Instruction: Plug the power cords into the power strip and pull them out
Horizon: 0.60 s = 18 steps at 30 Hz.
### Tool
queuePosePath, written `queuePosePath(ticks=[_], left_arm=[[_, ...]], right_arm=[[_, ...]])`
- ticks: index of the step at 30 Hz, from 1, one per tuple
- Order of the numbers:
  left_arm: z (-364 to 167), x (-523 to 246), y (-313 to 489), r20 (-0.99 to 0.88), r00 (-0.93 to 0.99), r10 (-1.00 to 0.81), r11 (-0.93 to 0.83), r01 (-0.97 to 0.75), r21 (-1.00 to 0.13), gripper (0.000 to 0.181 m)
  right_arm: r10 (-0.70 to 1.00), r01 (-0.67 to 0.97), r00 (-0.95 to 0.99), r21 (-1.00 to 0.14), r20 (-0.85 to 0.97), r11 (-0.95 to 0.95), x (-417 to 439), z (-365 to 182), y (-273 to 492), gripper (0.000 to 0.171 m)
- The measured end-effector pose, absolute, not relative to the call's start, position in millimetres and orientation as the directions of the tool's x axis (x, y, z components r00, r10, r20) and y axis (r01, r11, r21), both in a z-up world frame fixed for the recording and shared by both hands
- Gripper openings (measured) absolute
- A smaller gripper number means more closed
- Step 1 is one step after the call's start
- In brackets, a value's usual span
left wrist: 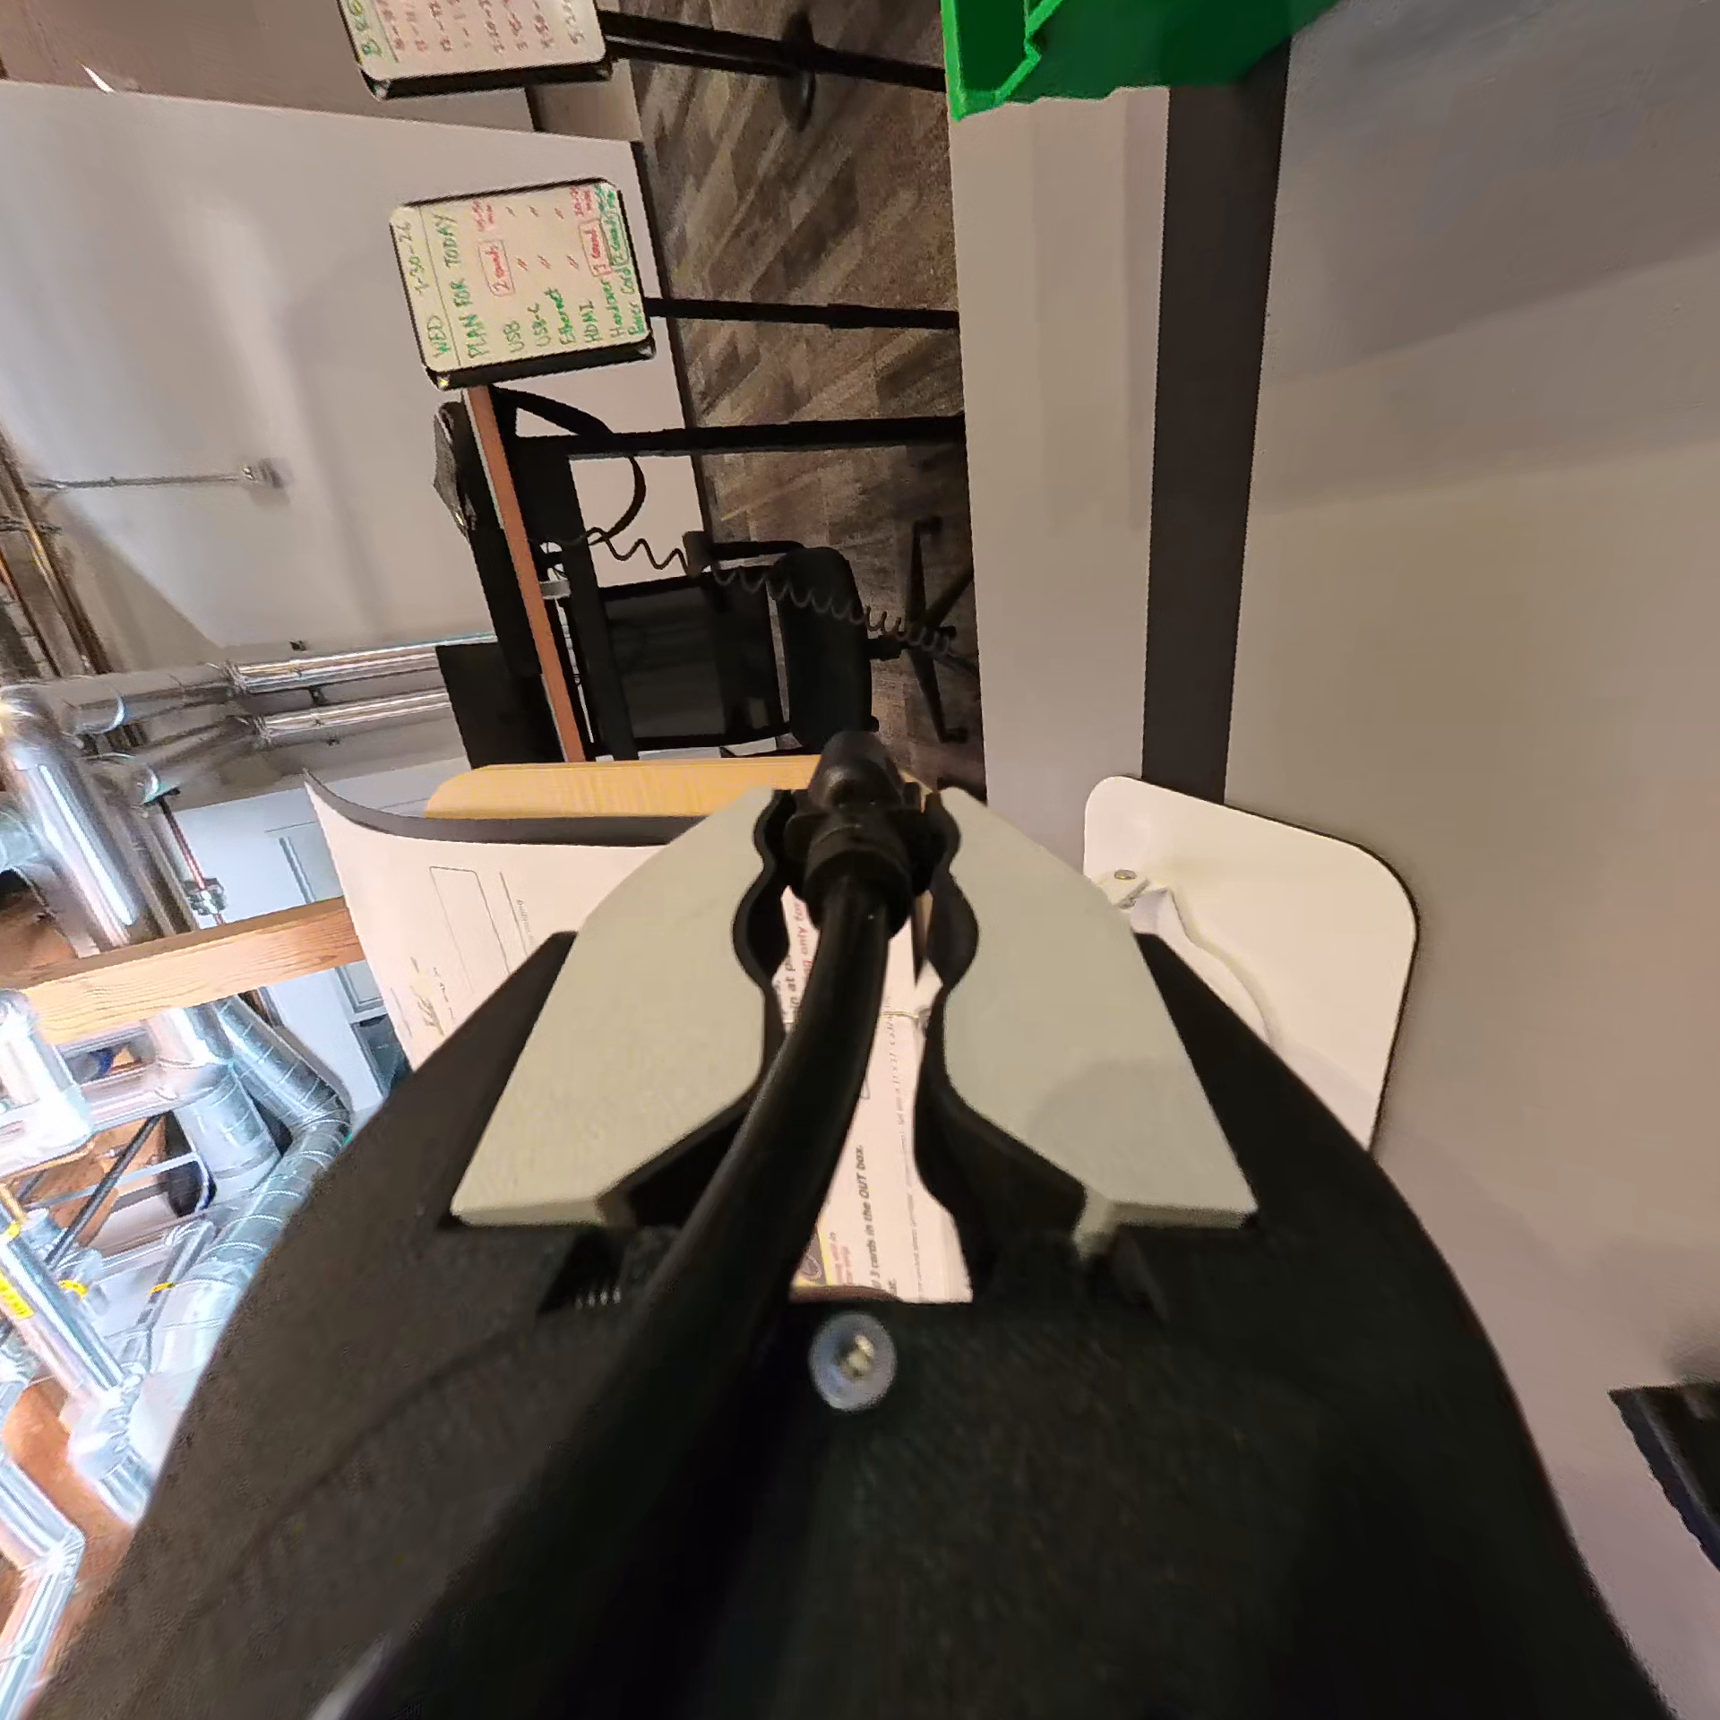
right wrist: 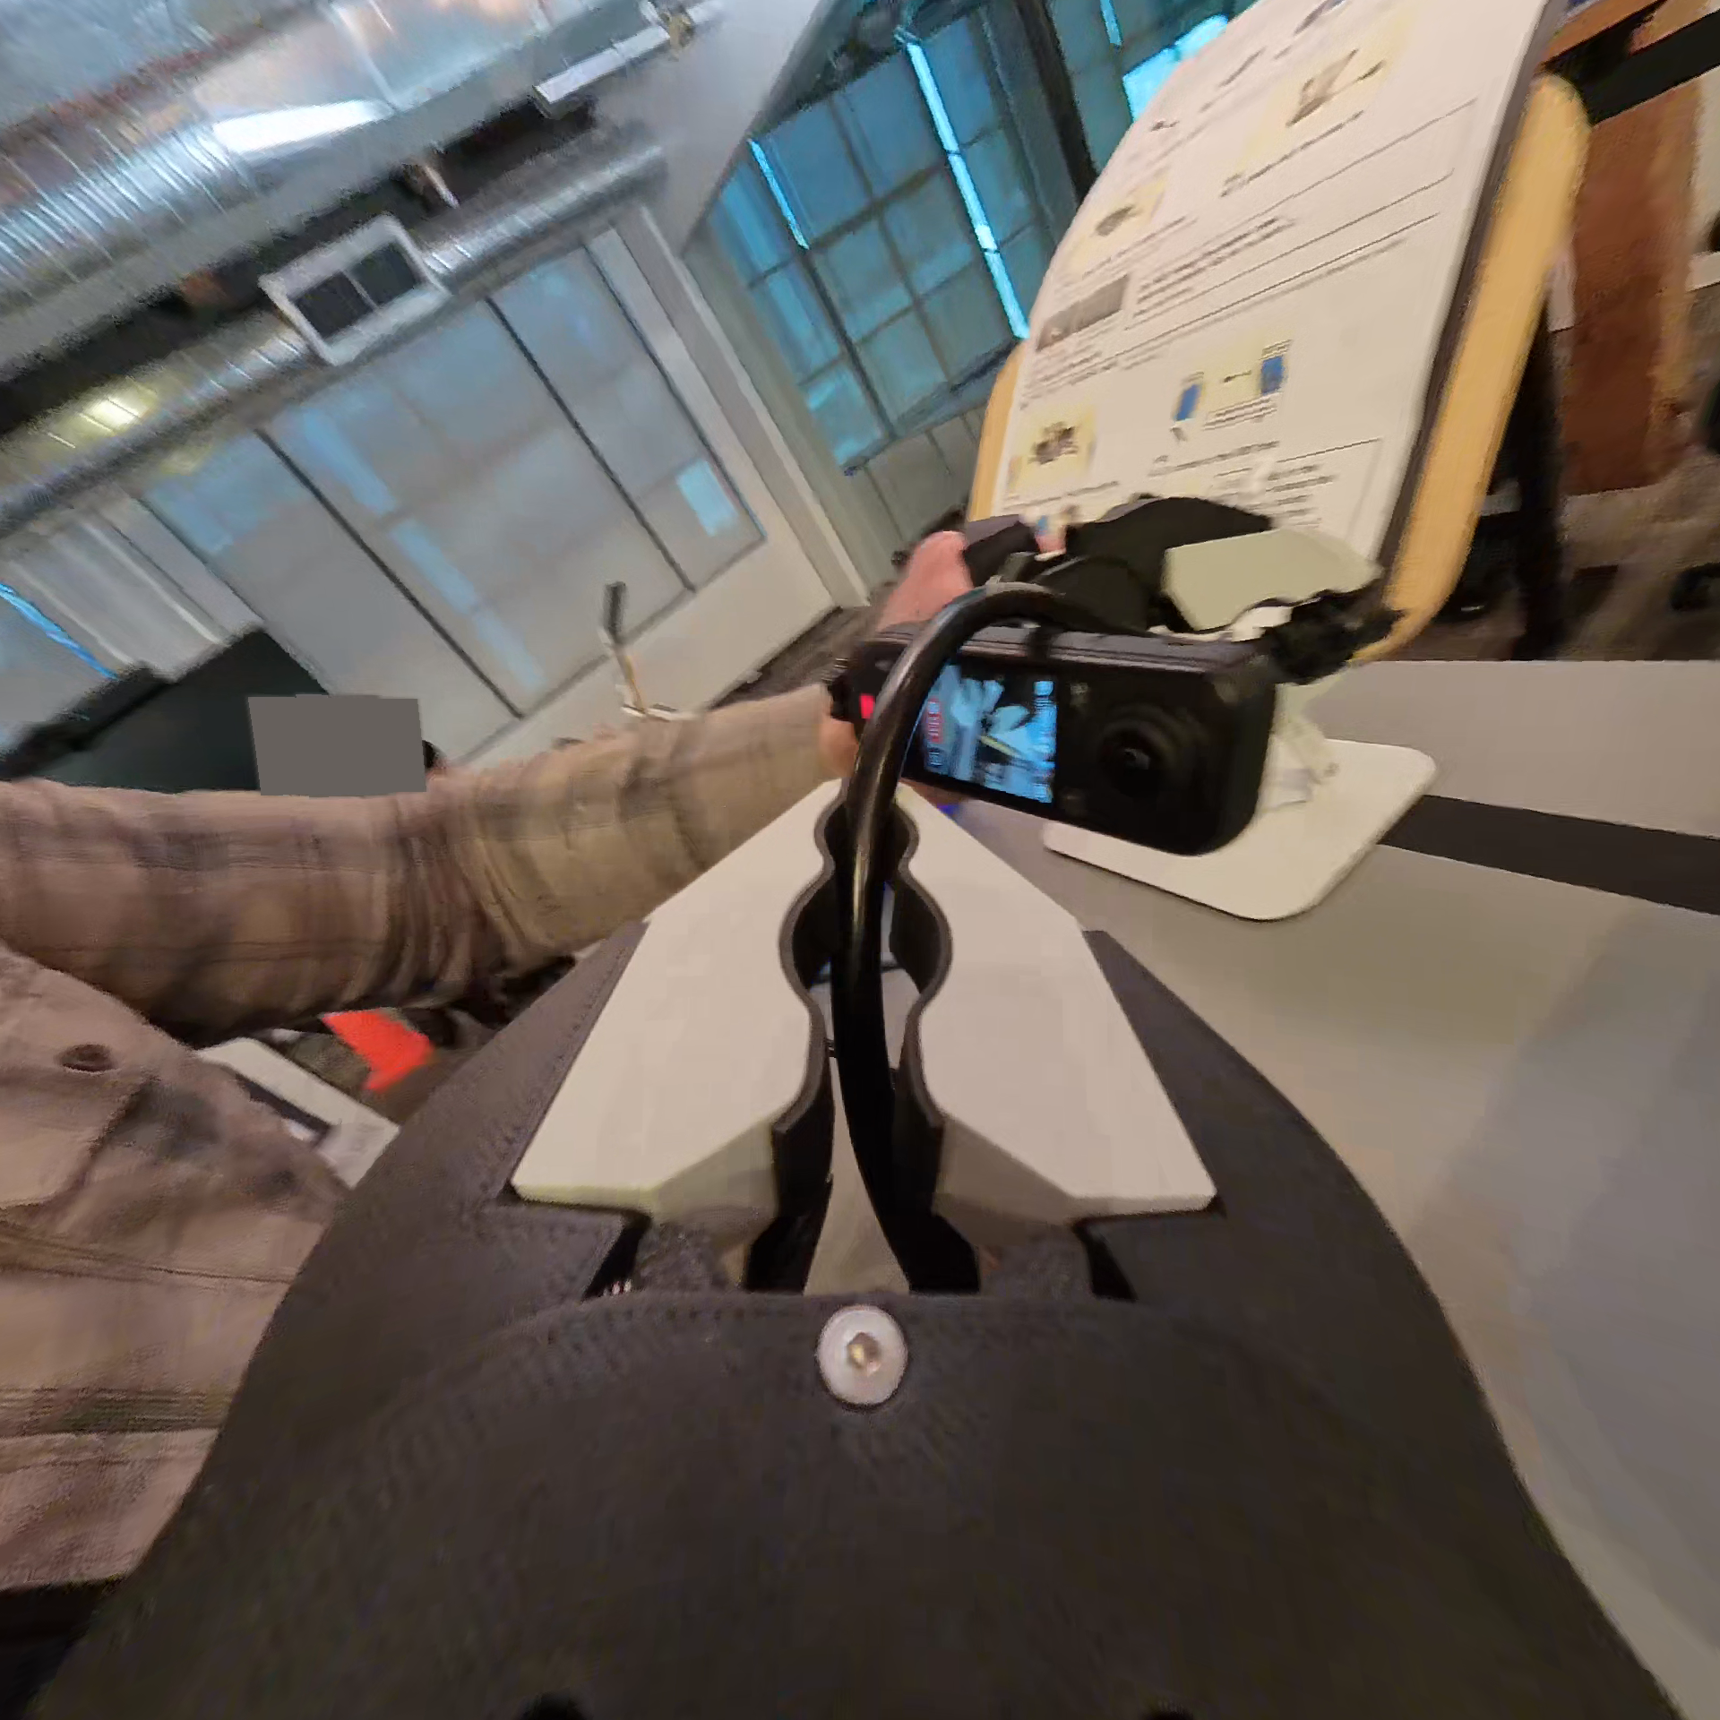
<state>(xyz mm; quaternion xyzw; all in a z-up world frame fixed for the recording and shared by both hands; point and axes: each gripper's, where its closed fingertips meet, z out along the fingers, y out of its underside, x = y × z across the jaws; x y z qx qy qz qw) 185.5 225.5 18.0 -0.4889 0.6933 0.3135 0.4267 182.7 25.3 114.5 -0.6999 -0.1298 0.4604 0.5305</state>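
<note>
My left gripper (left wrist: 861, 799) is shut on the black plug end (left wrist: 842, 833) of a power cord (left wrist: 810, 1024), held in the air in front of a sign board. The cord runs back under the camera. My right gripper (right wrist: 864, 824) is shut on the same black cord (right wrist: 861, 977) farther along. From there the cord arcs up and right to the left gripper (right wrist: 1340, 605), which shows with its camera (right wrist: 1117, 745) and the plug (right wrist: 1331, 638) at its tips. No power strip shows in either view.
A printed sign board (right wrist: 1256, 279) stands on a white base (right wrist: 1303, 838) on the grey table (right wrist: 1489, 1163). The base (left wrist: 1284, 949) and table (left wrist: 1489, 605) also show in the left wrist view. A green bin (left wrist: 1024, 56) sits at the table's far end. A person's plaid sleeve (right wrist: 372, 866) reaches across. My right fingertips sit around 20 cm from my left ones.
</note>
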Motion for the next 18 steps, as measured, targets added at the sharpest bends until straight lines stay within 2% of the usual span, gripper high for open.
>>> queuePosePath(ticks=[5,7,9,11,14,18], left_arm=[[13.0,182.3,220.2,-0.870,-0.136,-0.475,0.315,-0.949,-0.024,0.025],[10.3,184.7,213.1,-0.850,-0.167,-0.499,0.357,-0.934,-0.026,0.025],[8.6,186.8,205.3,-0.834,-0.182,-0.521,0.381,-0.924,-0.036,0.025],[5.2,187.9,196.1,-0.808,-0.217,-0.547,0.409,-0.912,-0.032,0.025],[2.3,188.9,177.6,-0.742,-0.233,-0.629,0.428,-0.900,-0.080,0.025],[-6.9,186.9,156.5,-0.614,-0.255,-0.747,0.413,-0.902,-0.127,0.025]], right_arm=[[0.576,-0.118,0.760,-0.936,-0.301,-0.332,231.2,107.4,44.9,0.000],[0.489,0.005,0.858,-0.948,-0.160,-0.318,260.7,102.7,56.9,0.000],[0.465,0.043,0.877,-0.946,-0.118,-0.322,274.2,105.3,64.1,0.000],[0.371,0.246,0.922,-0.905,0.108,-0.348,300.3,95.8,73.9,0.000],[0.276,0.433,0.897,-0.806,0.344,-0.404,331.8,84.3,84.3,0.000],[0.296,0.547,0.837,-0.728,0.461,-0.413,331.7,75.3,89.2,0.000]])
